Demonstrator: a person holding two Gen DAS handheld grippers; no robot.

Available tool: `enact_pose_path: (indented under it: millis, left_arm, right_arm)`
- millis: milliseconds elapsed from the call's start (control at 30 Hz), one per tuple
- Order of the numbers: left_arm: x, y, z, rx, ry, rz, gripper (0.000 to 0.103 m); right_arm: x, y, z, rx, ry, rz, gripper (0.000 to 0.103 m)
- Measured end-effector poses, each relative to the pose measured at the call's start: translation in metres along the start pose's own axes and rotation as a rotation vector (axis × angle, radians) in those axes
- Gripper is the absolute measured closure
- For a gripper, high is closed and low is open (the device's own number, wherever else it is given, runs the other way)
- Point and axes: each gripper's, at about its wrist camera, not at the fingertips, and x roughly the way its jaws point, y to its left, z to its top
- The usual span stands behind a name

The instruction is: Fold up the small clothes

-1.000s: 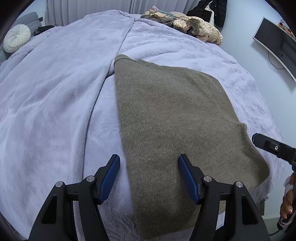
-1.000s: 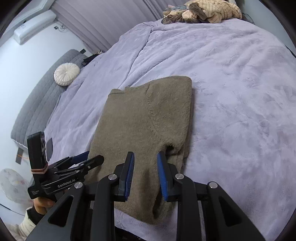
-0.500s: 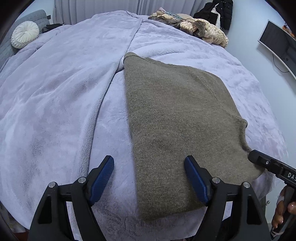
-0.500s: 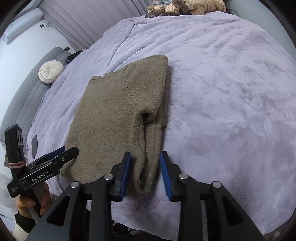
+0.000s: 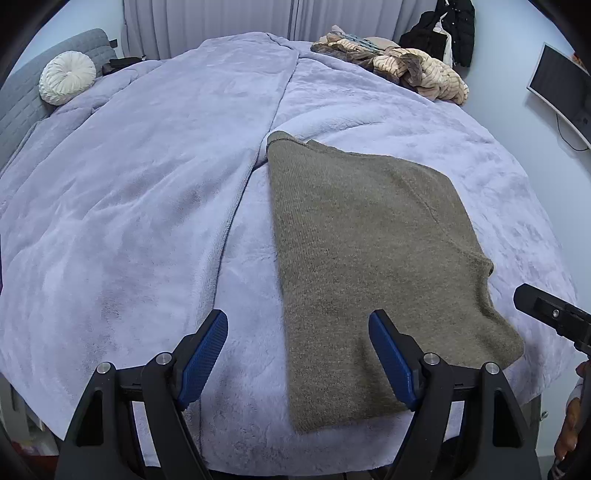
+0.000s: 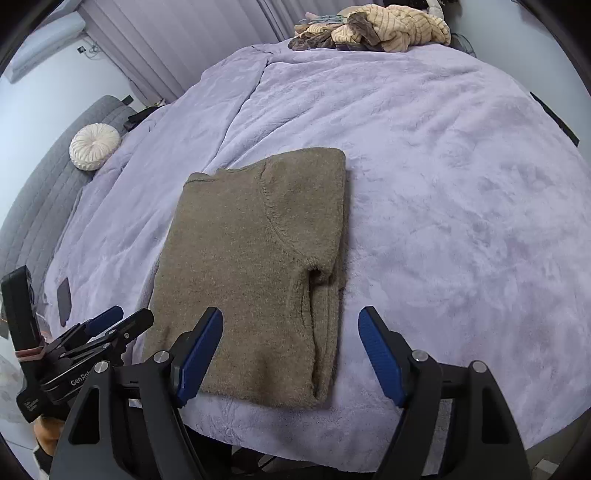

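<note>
An olive-brown knitted sweater [image 5: 373, 254] [image 6: 255, 266] lies folded into a rectangle on the lilac blanket [image 5: 129, 192] [image 6: 443, 184], near the bed's front edge, one sleeve tucked along its right side. My left gripper [image 5: 298, 350] stands open above the sweater's near left edge, with nothing gripped. My right gripper [image 6: 291, 350] hovers over the sweater's near right edge with its jaws opening wide; the pads do not touch the knit. The left gripper [image 6: 110, 325] also shows at the lower left of the right wrist view, and part of the right tool [image 5: 550, 314] at the right edge of the left wrist view.
A heap of beige and brown clothes [image 5: 402, 66] [image 6: 373, 29] lies at the bed's far side. A round white cushion [image 5: 66, 77] [image 6: 95, 147] rests by the grey headboard [image 6: 40, 192]. A monitor [image 5: 557, 88] hangs on the right wall. A dark phone [image 6: 64, 301] lies on the blanket's left edge.
The right gripper's jaws went from nearly shut around the sweater's folded sleeve edge to wide open, letting it go. Both grippers drew back and rose a little; the left jaws widened slightly.
</note>
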Motion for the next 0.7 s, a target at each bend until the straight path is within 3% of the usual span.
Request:
enact_pose_path:
  millis: [100, 133, 167, 267, 433, 700]
  left_arm:
    - [-0.003, -0.001, 0.003, 0.005, -0.008, 0.018, 0.021]
    - [-0.004, -0.001, 0.004, 0.005, -0.012, 0.020, 0.003]
    - [-0.006, -0.001, 0.005, 0.005, -0.026, 0.026, 0.000]
    - [-0.009, -0.006, 0.007, 0.027, -0.038, 0.046, 0.000]
    - [-0.009, -0.011, 0.010, 0.036, -0.027, 0.071, 0.000]
    - [-0.013, -0.008, 0.013, -0.009, -0.022, 0.102, 0.000]
  right_arm:
    - [0.003, 0.011, 0.005, -0.025, 0.012, -0.045, 0.022]
    - [0.005, 0.013, 0.006, -0.030, 0.020, -0.053, 0.021]
    - [0.006, 0.015, 0.007, -0.033, 0.029, -0.062, 0.015]
    - [0.011, 0.018, 0.008, -0.028, 0.051, -0.077, 0.000]
    - [0.012, 0.024, 0.008, -0.049, 0.040, -0.154, 0.000]
    - [0.010, 0.030, 0.009, -0.067, 0.042, -0.202, 0.000]
